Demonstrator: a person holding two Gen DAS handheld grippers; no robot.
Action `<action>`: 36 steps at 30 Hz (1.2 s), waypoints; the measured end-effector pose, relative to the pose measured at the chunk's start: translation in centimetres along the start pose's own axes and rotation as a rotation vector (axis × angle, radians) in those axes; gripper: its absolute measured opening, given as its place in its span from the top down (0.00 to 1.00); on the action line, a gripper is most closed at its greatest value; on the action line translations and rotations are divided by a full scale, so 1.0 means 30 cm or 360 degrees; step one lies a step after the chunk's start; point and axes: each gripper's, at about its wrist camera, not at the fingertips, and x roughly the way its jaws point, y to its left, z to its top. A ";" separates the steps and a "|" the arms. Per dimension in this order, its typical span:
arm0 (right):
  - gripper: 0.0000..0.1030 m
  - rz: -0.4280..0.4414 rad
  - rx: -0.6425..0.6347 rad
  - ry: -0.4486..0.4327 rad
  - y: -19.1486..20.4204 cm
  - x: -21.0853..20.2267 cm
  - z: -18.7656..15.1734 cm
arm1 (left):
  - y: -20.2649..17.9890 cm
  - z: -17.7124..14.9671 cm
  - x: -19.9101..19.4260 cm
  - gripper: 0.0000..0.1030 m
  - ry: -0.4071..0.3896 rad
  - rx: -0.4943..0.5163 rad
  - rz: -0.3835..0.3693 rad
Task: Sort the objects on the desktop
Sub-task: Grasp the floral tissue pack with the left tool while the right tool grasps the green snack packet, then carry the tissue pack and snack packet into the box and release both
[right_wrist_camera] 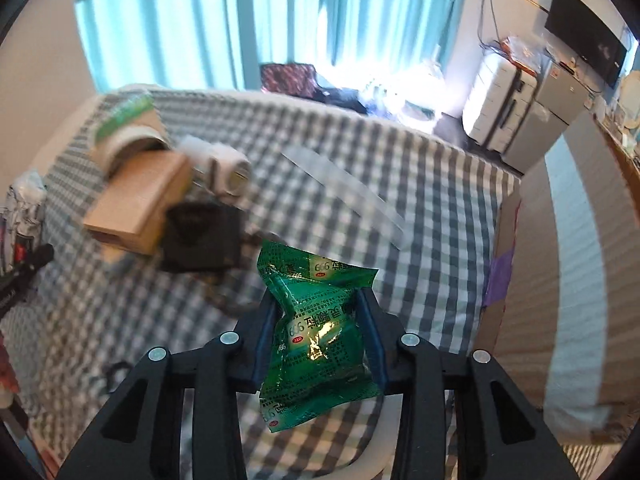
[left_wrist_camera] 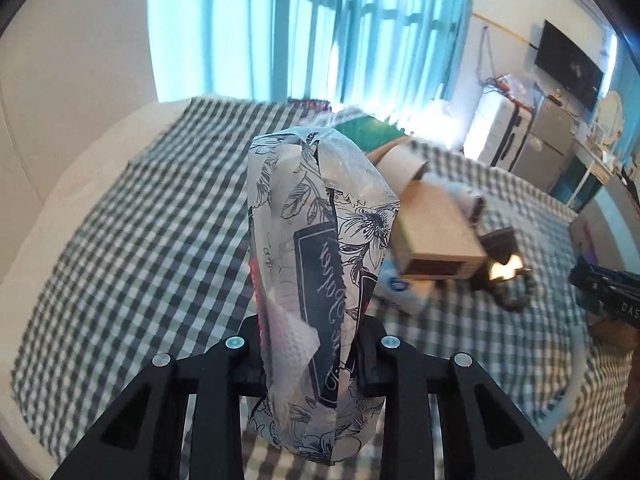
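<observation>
My left gripper (left_wrist_camera: 310,356) is shut on a tissue pack (left_wrist_camera: 320,248) in clear wrap with black flower print, held upright above the checked cloth. My right gripper (right_wrist_camera: 318,336) is shut on a green medicine sachet (right_wrist_camera: 316,332), held above the cloth. The tissue pack also shows at the left edge of the right wrist view (right_wrist_camera: 22,200). The right gripper's tip shows at the right edge of the left wrist view (left_wrist_camera: 608,288).
On the checked cloth (left_wrist_camera: 140,220) lie a cardboard box (right_wrist_camera: 140,204), a roll of tape (right_wrist_camera: 128,136), a white roll (right_wrist_camera: 224,168), a black charger block (right_wrist_camera: 204,236) with cable, and a clear strip (right_wrist_camera: 344,192). A striped container wall (right_wrist_camera: 576,264) stands at right.
</observation>
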 end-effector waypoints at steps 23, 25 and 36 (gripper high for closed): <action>0.63 0.0259 0.0141 -0.0405 -0.123 -0.364 -0.001 | -0.434 -0.007 -0.237 0.71 -0.0090 0.0065 -0.0271; 0.63 0.0252 0.0171 -0.0423 -0.163 -0.389 0.006 | -0.496 0.027 -0.250 0.71 -0.0099 0.0088 -0.0316; 0.63 -0.0193 0.0440 -0.0517 -0.502 -0.519 -0.009 | -0.939 0.183 -0.323 0.71 -0.0178 0.0346 -0.0621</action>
